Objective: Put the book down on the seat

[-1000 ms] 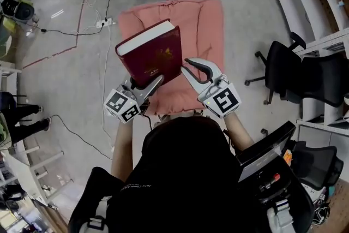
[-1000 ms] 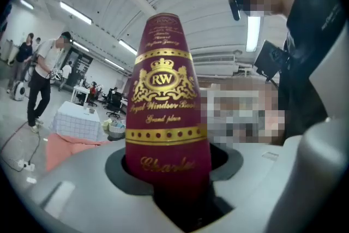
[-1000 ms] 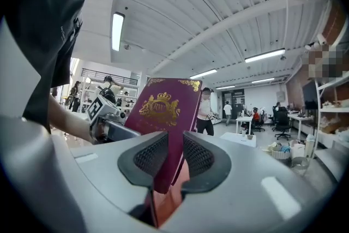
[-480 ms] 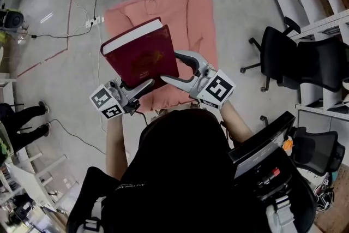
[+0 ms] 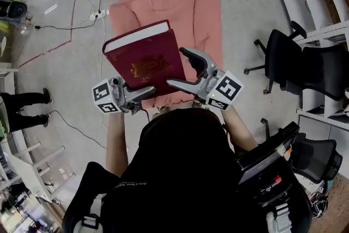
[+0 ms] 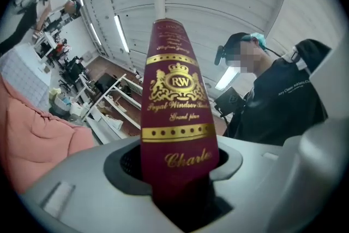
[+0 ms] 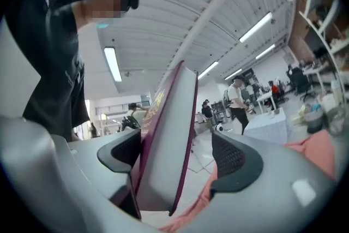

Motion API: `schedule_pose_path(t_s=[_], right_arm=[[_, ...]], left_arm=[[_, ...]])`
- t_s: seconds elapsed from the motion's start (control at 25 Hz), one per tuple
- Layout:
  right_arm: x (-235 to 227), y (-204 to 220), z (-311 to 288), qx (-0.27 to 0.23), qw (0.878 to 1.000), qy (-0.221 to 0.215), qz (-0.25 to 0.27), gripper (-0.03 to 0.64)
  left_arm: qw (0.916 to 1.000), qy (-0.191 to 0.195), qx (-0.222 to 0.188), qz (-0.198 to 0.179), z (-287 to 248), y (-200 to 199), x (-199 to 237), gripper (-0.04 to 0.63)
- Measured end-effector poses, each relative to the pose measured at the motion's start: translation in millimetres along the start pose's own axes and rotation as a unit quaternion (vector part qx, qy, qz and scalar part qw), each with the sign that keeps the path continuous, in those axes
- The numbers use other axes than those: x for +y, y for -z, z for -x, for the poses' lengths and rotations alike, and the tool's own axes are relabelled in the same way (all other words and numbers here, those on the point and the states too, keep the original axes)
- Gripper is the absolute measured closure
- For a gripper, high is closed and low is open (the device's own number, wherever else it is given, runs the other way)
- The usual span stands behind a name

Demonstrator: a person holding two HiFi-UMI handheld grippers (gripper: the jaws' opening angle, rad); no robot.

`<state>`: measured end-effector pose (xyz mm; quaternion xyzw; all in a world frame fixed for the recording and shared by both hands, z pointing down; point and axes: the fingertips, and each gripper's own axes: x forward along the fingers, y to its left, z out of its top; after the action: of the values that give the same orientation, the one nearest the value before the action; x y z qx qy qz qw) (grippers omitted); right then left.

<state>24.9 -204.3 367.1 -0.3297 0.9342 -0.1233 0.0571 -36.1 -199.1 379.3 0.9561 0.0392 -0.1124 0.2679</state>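
Book (image 5: 144, 60): aloft over the seat's (image 5: 204, 13) near edge, long side running away from the person.
Left gripper (image 5: 146, 92): clamped on its near end.
Right gripper (image 5: 177, 68): jaws opening, book's edge loose between them.
Seat: directly below and ahead.

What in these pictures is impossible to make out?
- Head view: gold print on the book is too small to read.
- Head view: the book hides part of the pink seat.
- Left gripper view: the book's lower end is hidden between the left hand-held gripper's pads.
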Motion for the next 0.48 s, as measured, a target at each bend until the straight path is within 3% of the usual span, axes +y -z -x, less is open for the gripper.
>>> schedule_pose_path(t_s=[0.08, 0.2, 0.36, 0.48], right_arm=[[3.2, -2.3, 3.6, -0.01, 0.999, -0.02, -0.031, 0.205], [10.1, -0.8, 5.8, -0.011, 0.999, -0.019, -0.023, 0.287], [9.6, -0.7, 3.6, -0.013, 0.999, -0.006, -0.03, 0.284], [22.3, 7.1, -0.2, 0.014, 0.996, -0.058, -0.064, 0.296]], left_arm=[[0.9999, 0.014, 0.003, 0.006, -6.3, -1.2, -4.1, 0.353], [0.9999, 0.007, 0.009, 0.012, -11.0, 2.6, -2.6, 0.357], [0.9996, -0.001, -0.004, 0.029, -11.1, 3.9, -1.3, 0.376], [0.9993, 0.009, -0.006, 0.035, -9.7, 7.7, -7.8, 0.376]])
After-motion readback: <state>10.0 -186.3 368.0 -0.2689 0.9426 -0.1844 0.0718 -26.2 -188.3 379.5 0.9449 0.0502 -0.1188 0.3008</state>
